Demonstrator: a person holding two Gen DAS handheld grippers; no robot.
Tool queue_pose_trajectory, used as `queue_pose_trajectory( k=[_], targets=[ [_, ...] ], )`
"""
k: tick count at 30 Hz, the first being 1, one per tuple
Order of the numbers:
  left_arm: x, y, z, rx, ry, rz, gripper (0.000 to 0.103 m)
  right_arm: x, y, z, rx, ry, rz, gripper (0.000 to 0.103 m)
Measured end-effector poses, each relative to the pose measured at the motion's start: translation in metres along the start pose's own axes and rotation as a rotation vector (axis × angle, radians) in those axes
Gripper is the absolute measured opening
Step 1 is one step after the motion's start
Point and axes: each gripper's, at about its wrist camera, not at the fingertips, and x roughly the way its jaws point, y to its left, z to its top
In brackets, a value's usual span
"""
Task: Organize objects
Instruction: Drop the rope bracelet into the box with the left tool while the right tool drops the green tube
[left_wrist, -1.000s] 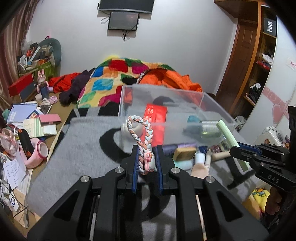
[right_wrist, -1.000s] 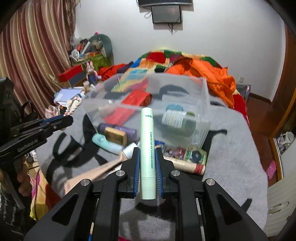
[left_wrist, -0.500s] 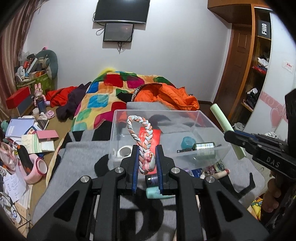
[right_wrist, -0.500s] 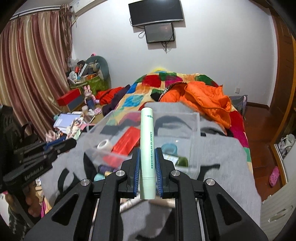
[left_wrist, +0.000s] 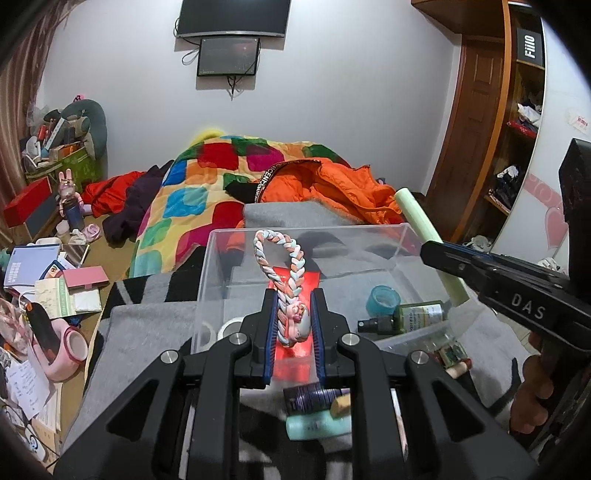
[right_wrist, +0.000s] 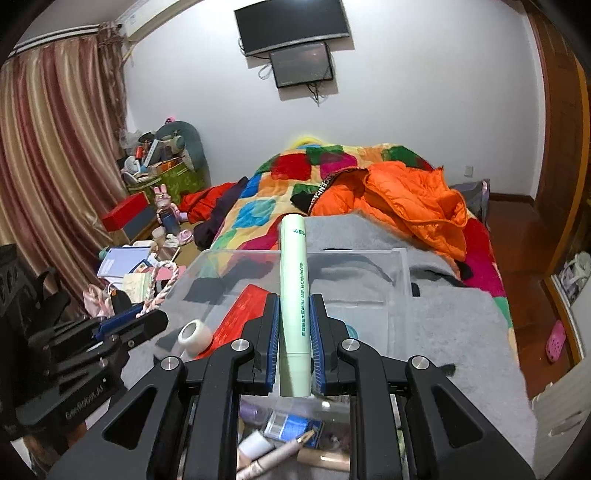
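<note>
Two light items: left gripper (left_wrist: 293, 325) jaws pinch soft pastel braided cord loop (left_wrist: 282, 266) at its charm, frame centre; right gripper (right_wrist: 293, 345) jaws clamp smooth, likely slippery pale-green plastic tube (right_wrist: 293, 280) low, over clear plastic storage box (right_wrist: 402, 273).

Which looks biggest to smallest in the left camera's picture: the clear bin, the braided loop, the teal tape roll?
1. Clear bin, by far.
2. Braided loop, though it is nearest the camera, which flatters it.
3. Teal tape roll.
</note>
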Motion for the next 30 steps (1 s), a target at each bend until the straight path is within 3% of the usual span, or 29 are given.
queue_pose_trajectory(
  k=[16, 25, 30],
  targets=[
    [0.056, 0.002, 0.008, -0.034, 0.133, -0.08, 0.016, 0.056, 0.012, -0.012, -0.038, 0.141, 0.011, 0.014],
    [0.059, 0.0, 0.002, -0.014, 0.152, -0.07, 0.017, 0.069, 0.018, -0.022, -0.065, 0.189, 0.017, 0.014],
    [0.055, -0.002, -0.001, -0.002, 0.148, -0.059, 0.022, 0.069, 0.017, -0.024, -0.066, 0.195, 0.015, 0.014]
  ],
)
